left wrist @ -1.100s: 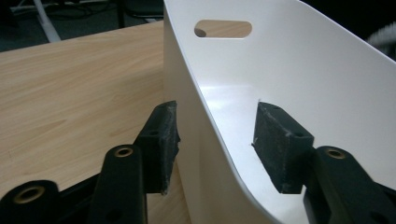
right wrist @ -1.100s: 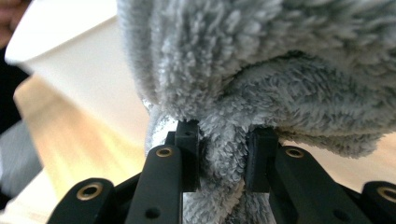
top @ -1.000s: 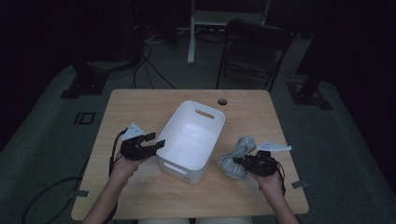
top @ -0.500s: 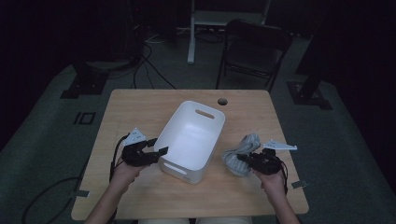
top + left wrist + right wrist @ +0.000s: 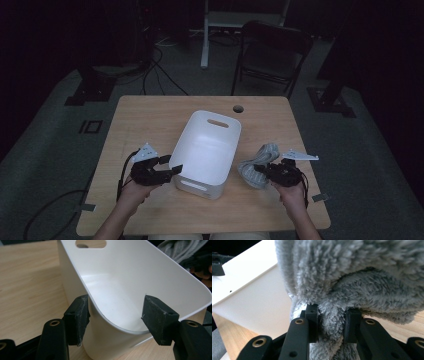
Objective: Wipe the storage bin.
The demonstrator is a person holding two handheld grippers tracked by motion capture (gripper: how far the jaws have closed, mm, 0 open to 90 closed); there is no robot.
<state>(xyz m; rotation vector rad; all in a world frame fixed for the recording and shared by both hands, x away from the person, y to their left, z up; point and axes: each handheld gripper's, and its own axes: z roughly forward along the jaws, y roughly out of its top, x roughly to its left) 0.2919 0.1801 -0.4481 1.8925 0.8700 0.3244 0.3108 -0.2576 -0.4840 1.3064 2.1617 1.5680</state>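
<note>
On the wooden tabletop (image 5: 150, 120) a white plastic bin (image 5: 207, 150) stands near the middle, its long axis running from the near edge toward the far edge and slightly rightward, with a slot handle cut into each short wall. Its walls are smooth, thin and glossy, flaring a little toward a rounded rim.

The left gripper (image 5: 170, 170) sits at the bin's near-left corner. In the left gripper view its jaws straddle that rounded corner of the rim, one black pad (image 5: 77, 317) outside the wall and the other inside; the jaws have just been opening, and a gap shows on both sides, so they stand half wide with the wall between them, not pressing it.

The right gripper (image 5: 260, 170) is near the tabletop's near-right part, just right of the bin. In the right gripper view its jaws are pinched narrow on a fold of a grey fleece towel (image 5: 362, 282), a thick, fluffy, bunched roll, soft and likely to sag when lifted. From above the towel (image 5: 257, 162) lies just beside the bin's right long wall, apart from it or barely touching; I cannot tell which.

The bin's open mouth lies to the left of the towel, so the right hand, being nearer, seems placed to lift the towel up over the right rim and into it.
</note>
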